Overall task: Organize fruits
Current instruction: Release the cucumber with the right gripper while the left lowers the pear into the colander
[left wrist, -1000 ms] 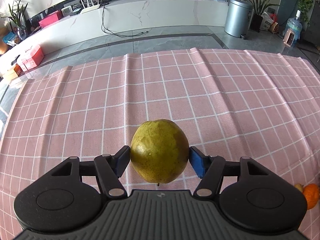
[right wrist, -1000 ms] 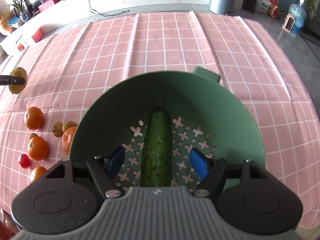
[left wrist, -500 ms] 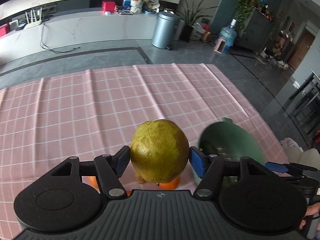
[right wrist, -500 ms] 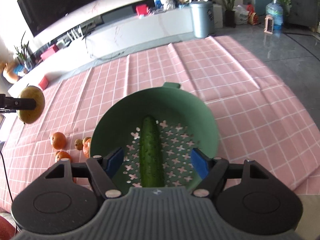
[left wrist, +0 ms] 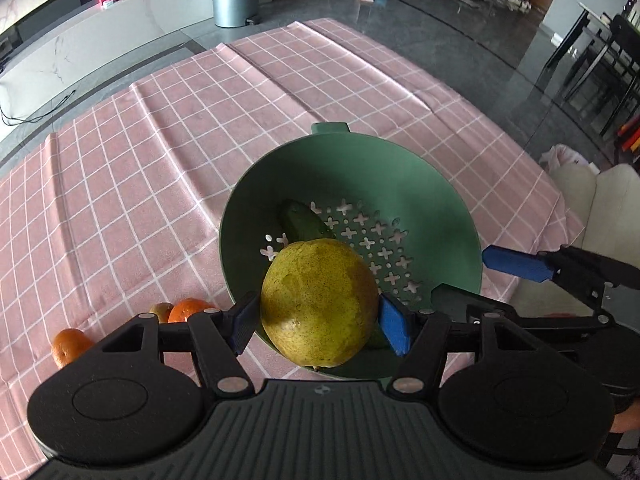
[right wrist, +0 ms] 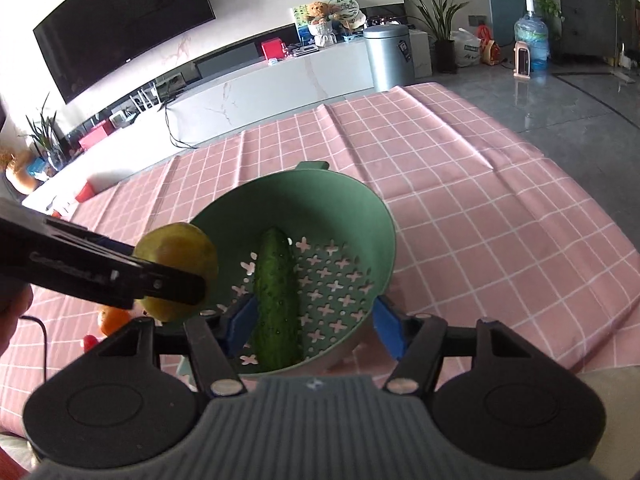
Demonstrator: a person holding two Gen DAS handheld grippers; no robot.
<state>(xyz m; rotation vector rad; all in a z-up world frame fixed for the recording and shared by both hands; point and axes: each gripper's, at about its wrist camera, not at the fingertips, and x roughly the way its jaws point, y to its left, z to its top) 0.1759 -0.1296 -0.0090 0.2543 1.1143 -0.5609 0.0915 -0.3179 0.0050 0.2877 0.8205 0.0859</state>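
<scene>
Left gripper (left wrist: 318, 320) clamps pear (left wrist: 318, 302), held above near-left rim of green colander (left wrist: 452, 204). Cucumber (right wrist: 276, 296) lies inside, long axis near-to-far. Right gripper (right wrist: 312, 320) wide, empty, at near rim.
</scene>
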